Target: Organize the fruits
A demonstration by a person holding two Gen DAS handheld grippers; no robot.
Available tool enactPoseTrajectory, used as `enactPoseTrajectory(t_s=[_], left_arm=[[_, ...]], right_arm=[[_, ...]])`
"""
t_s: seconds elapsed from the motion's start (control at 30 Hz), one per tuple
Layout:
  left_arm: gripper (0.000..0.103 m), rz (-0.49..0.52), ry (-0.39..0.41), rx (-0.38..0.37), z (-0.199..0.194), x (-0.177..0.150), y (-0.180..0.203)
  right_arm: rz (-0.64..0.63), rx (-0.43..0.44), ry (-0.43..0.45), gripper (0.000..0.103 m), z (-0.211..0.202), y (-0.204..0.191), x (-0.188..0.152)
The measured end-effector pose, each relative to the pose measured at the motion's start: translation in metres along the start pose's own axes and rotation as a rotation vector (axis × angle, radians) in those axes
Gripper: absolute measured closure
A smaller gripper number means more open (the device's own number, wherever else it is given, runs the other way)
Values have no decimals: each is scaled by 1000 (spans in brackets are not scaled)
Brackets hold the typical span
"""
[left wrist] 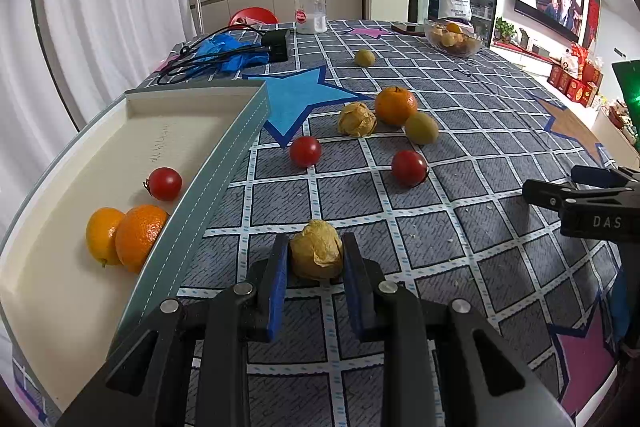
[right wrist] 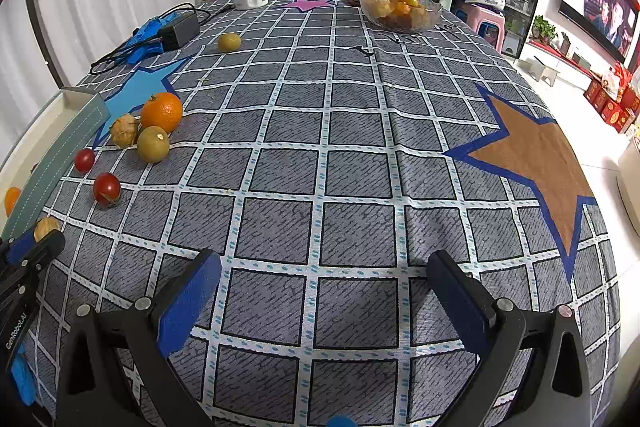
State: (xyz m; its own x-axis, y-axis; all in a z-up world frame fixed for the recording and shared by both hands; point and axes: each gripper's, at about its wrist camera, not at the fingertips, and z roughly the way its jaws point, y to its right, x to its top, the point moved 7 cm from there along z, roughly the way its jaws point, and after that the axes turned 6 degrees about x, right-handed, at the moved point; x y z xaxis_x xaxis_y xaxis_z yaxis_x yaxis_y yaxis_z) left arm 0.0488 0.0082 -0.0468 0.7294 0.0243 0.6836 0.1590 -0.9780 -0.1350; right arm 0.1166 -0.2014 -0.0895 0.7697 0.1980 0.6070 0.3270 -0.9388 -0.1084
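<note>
On a dining table draped in a grey checked tablecloth (right wrist: 320, 187) with coloured stars, the left gripper (left wrist: 316, 259) is clamped on a papery, husk-covered golden berry (left wrist: 317, 255), its blue pads pressed against both sides of the fruit just beside the tray's grey-green outer wall. The shallow cream tray (left wrist: 80, 307) sits at the table's left edge and holds three pieces: a cherry tomato (left wrist: 164, 183) and, nearer the camera, a yellow-orange citrus (left wrist: 102, 239) touching a mandarin (left wrist: 140, 237) that rests against the tray's wall. Out on the cloth, two more cherry tomatoes (left wrist: 305, 151) (left wrist: 409, 168) lie apart from each other, and behind them a second husked berry (left wrist: 357, 119), a larger mandarin (left wrist: 396, 105) and a greenish-yellow round fruit (left wrist: 421, 128) are bunched closely together. Another small green-yellow fruit (left wrist: 364, 58) lies alone farther back. The right gripper (right wrist: 324, 287) hangs over bare cloth well to the right of the scattered fruit, its jaws spread wide with nothing between them. At the far end stand a clear plastic bottle (left wrist: 310, 1), a glass bowl of fruit (left wrist: 454, 39), and a black power adapter (left wrist: 276, 45) with its cable lying over a blue item.
</note>
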Motion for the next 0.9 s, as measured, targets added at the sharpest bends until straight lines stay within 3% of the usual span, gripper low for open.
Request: enactPoseTrajectory(t_s=[0.9], left_arm=[[75, -16, -6, -28, -1, -2, 3]], right_arm=[[3, -5, -3, 0, 0, 0, 0]])
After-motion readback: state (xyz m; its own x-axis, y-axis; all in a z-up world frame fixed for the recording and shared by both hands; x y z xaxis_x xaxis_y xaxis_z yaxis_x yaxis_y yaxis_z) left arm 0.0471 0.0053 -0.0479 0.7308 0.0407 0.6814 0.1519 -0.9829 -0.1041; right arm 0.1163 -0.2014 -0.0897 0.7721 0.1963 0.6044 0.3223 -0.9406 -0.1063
